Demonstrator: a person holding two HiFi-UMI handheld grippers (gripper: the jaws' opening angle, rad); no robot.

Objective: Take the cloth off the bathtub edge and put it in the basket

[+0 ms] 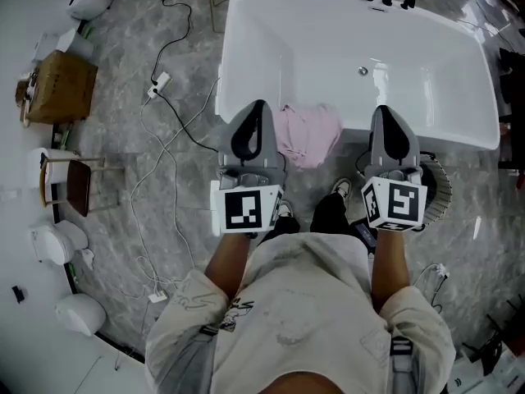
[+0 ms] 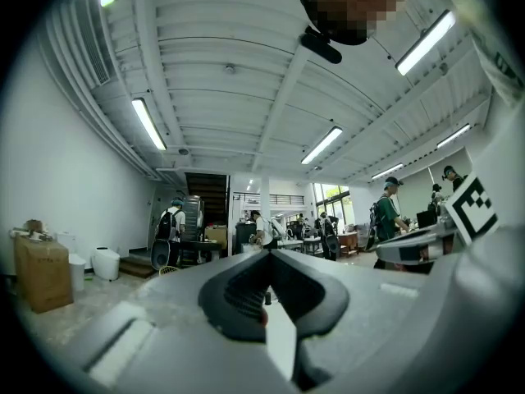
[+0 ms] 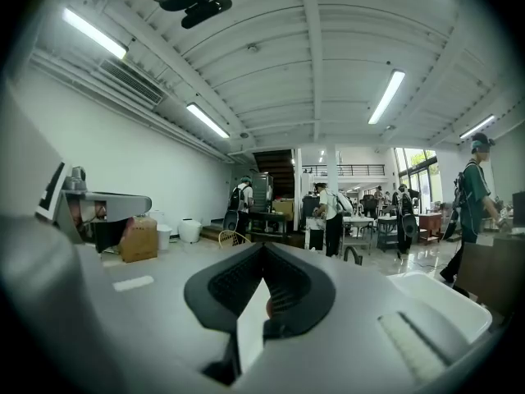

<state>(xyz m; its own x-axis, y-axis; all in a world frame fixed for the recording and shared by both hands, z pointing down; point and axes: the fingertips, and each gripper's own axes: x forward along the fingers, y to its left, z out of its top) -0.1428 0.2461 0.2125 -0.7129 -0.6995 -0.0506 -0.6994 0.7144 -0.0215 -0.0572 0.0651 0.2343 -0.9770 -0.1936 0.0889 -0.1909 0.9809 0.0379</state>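
Because the crumpled pink cloth [image 1: 308, 134] hangs over the near rim of the white bathtub [image 1: 426, 97], the head view puts it between the two sets of jaws. It lies just right of the left gripper [image 1: 257, 105] and further left of the right gripper [image 1: 384, 110], both held level by the rim. A dark round basket [image 1: 440, 189] stands on the floor, partly hidden behind the right gripper. The step in hand looks like the reach for the cloth. To do it well, one gripper should part its jaws, come sideways over the bunched top fold and bite there. It should then lift clear of the rim before carrying the cloth right to the basket. The cloth is bunched, with no clear long axis. Its drape crosses the rim, the loose end pointing down the outer wall toward the person.

In the left gripper view, the jaws are clenched tip to tip on nothing, and no cloth shows.

In the right gripper view, the jaws likewise meet, empty, with the tub's white rim low to their right.
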